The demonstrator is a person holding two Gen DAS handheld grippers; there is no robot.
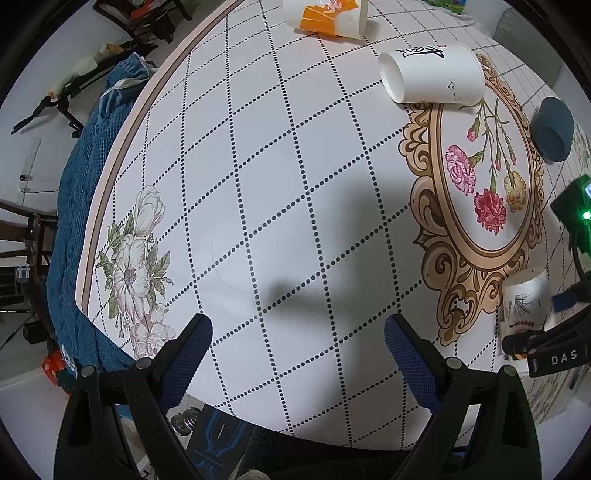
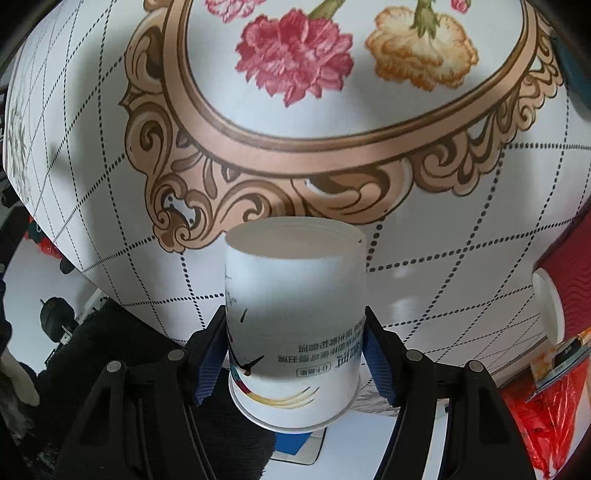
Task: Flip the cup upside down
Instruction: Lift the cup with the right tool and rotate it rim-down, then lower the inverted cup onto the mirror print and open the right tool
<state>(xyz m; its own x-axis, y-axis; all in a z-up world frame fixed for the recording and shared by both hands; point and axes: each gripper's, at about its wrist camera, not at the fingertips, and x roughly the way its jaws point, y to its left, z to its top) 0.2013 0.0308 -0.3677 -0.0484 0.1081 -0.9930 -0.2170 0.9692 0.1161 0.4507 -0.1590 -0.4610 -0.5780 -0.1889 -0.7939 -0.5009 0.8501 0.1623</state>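
Observation:
My right gripper (image 2: 293,350) is shut on a white paper cup (image 2: 295,317) with printed birds and text. The cup is held upside down, its base up and its rim down, over the table's near edge. The same cup (image 1: 526,301) and the right gripper (image 1: 532,341) show at the right edge of the left wrist view. My left gripper (image 1: 297,341) is open and empty above the checked tablecloth (image 1: 277,203).
A white cup with black writing (image 1: 432,75) lies on its side at the back. An orange and white cup (image 1: 328,16) lies further back. A dark teal cup (image 1: 552,129) lies at the right. A red ribbed cup (image 2: 565,291) lies at the right.

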